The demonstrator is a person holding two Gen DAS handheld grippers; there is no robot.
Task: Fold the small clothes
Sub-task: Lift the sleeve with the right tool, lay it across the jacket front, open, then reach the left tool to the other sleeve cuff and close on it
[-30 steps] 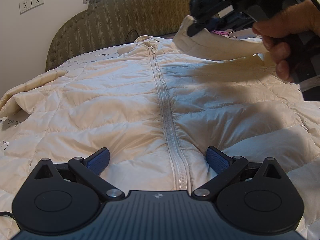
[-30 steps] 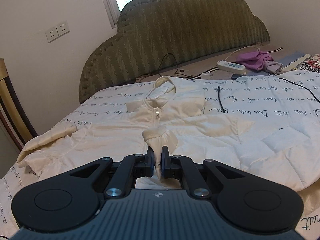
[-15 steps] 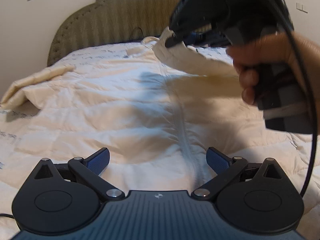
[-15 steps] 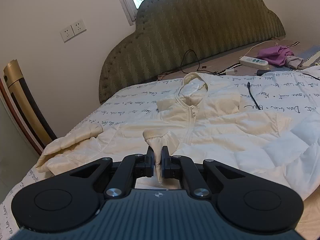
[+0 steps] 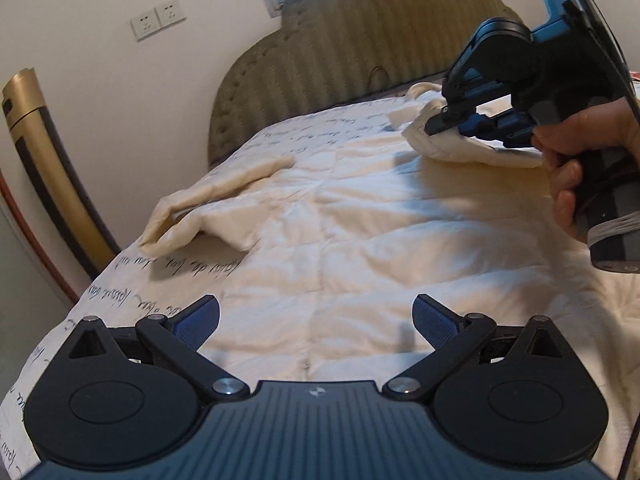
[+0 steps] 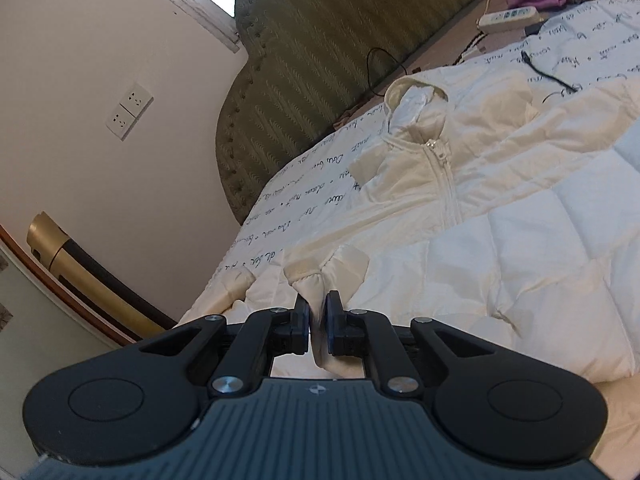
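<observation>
Because the bed (image 6: pixel 580 32) carries everything, take it first: a white quilted cover with script print, a green padded headboard (image 6: pixel 320 40) behind. Spread face-up across it lies the cream padded jacket (image 6: pixel 520 208), zipper closed, hood (image 6: pixel 416 100) toward the headboard and hem toward the cameras, so its long axis runs along the zipper (image 6: pixel 446 184), away from both grippers.

One sleeve (image 5: pixel 208 204) lies flat, out toward the bed edge by the wall, well apart from both tools. The opposite sleeve is lifted off the jacket body and drawn across it.

- Right gripper (image 6: pixel 318 318): the cuff (image 6: pixel 320 280) of that lifted sleeve sits between its jaws. The jaws have just been easing apart slightly; the pads appear to press the fabric, though the contact is too narrow to confirm.
- Left gripper (image 5: pixel 316 320): jaws spread wide, nothing between them, hovering over the hem end of the jacket, near the zipper line.
- A hand (image 5: pixel 580 160) grips the right tool's handle.

Judgement: the sleeve's set-down place lies forward of the right gripper, across the zipper on the chest panel. The right hand is the nearer one for that placement; the left is nearer the hem.
</observation>
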